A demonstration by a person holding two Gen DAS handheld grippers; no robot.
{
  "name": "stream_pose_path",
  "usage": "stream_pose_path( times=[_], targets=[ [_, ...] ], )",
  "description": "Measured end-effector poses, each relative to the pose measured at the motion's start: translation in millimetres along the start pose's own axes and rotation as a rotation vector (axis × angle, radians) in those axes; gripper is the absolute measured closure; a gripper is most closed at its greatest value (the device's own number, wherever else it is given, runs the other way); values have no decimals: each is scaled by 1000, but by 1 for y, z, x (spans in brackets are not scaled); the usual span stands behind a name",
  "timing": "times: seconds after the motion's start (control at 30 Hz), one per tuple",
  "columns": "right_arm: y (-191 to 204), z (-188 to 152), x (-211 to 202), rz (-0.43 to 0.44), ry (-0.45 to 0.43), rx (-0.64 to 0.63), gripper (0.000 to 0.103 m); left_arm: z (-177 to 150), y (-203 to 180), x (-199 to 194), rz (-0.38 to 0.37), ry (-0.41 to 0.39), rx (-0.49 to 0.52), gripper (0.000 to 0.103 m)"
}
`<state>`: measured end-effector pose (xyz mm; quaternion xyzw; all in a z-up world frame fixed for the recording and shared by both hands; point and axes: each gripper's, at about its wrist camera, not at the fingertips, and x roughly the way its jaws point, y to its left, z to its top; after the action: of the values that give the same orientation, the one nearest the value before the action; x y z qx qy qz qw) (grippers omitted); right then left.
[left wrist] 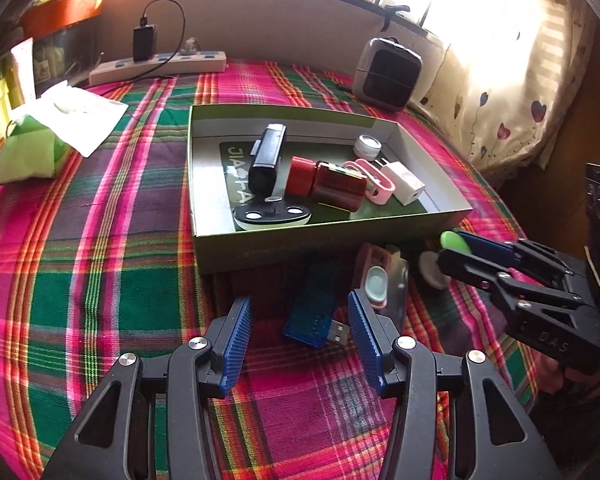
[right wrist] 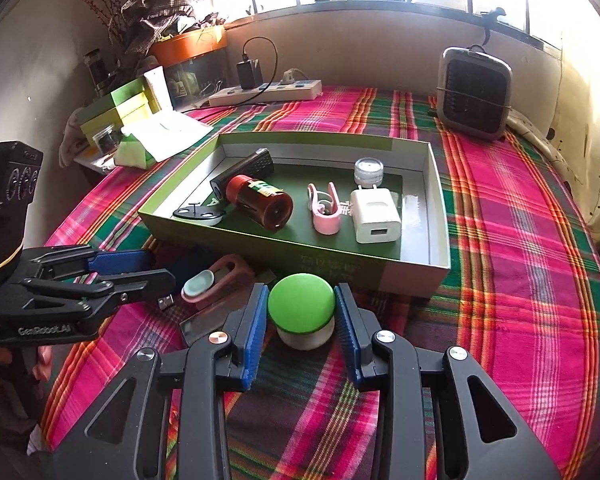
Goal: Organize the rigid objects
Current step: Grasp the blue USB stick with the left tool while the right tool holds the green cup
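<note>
A small white jar with a green lid (right wrist: 301, 306) stands on the plaid cloth just in front of the green box (right wrist: 340, 266). My right gripper (right wrist: 301, 292) is shut on it, a blue pad against each side of the lid. In the left wrist view my left gripper (left wrist: 300, 304) hangs open over a blue USB stick (left wrist: 310, 318), which lies between its fingers untouched. Beside the stick lies a pink clip with a pale oval pad (left wrist: 376, 280), resting on a flat shiny piece (left wrist: 400, 292). The box (left wrist: 260, 248) holds a red bottle (left wrist: 332, 184), a black device (left wrist: 266, 160), a white charger (left wrist: 406, 182) and other small items.
A power strip (right wrist: 266, 94) with a black adapter lies along the far wall. A grey fan (right wrist: 474, 94) stands at the back right. Green tissue pack and papers (left wrist: 32, 148) sit at the left. Plaid cloth (right wrist: 520, 240) stretches right of the box, a curtain beyond it.
</note>
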<state>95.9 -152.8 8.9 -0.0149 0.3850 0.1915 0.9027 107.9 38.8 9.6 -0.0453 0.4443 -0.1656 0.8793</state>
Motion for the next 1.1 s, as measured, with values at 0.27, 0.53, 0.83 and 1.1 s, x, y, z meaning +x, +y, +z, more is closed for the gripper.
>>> stream_pose_path(
  times=[0.27,0.53,0.83,1.1],
  targets=[
    [-11,-5,-12,6,-21,35,68,3,-9,7,80,8,58,55],
    [-17,-7,-14,22,-29,52,68,5,-19,13,133,15,99,56],
    [-20,-9,-14,45,-27,58,68,4,-23,14,133,16,105,80],
    [-21,-9,-14,50,-28,60,68,3,-23,13,134,14,103,81]
  ],
)
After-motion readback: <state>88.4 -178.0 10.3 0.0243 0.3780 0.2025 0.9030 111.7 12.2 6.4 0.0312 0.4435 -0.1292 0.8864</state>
